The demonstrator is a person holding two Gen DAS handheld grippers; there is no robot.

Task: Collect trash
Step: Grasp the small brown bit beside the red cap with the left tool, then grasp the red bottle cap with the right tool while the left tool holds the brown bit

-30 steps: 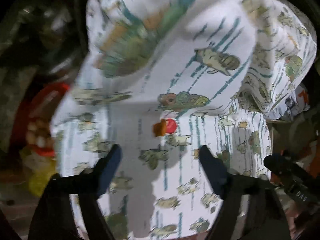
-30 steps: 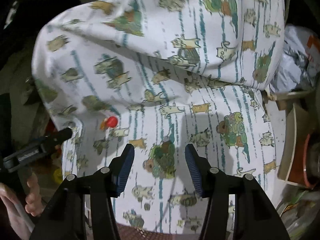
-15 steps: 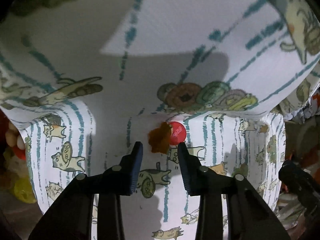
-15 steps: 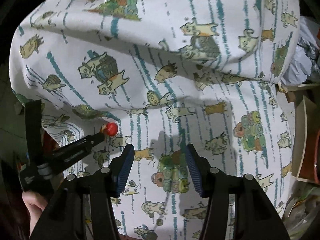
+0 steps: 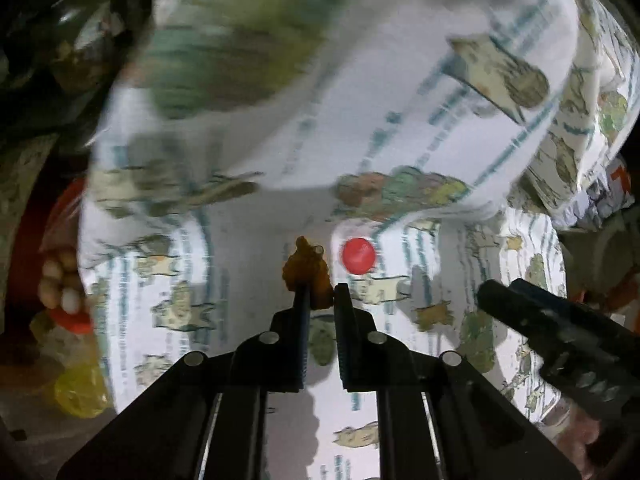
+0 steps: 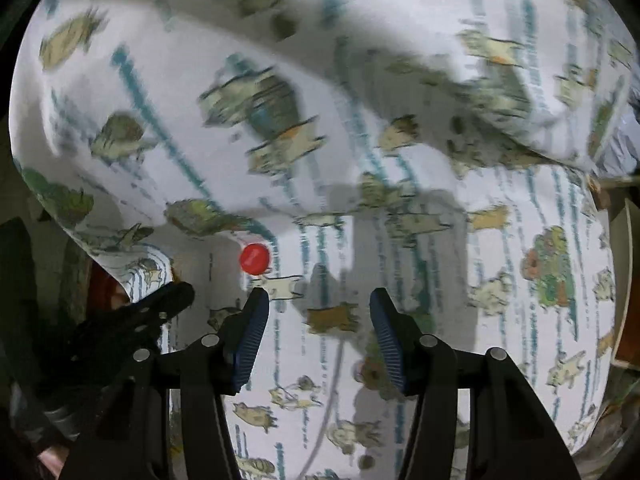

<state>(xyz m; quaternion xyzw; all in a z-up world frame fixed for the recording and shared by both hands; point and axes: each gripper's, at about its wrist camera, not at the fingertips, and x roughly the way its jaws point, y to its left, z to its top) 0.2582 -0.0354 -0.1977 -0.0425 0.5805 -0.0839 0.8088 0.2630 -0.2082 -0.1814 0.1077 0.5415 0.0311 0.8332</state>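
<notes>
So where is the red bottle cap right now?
The red bottle cap lies on the cat-print sheet, just right of the brown scrap that the left gripper pinches.

- Left gripper (image 5: 320,292) angled steeply down, jaws just closed, pinching a brown scrap (image 5: 306,270) beside the red cap (image 5: 358,256).
- Right gripper (image 6: 318,312) half-open, empty, below the cap.
</notes>
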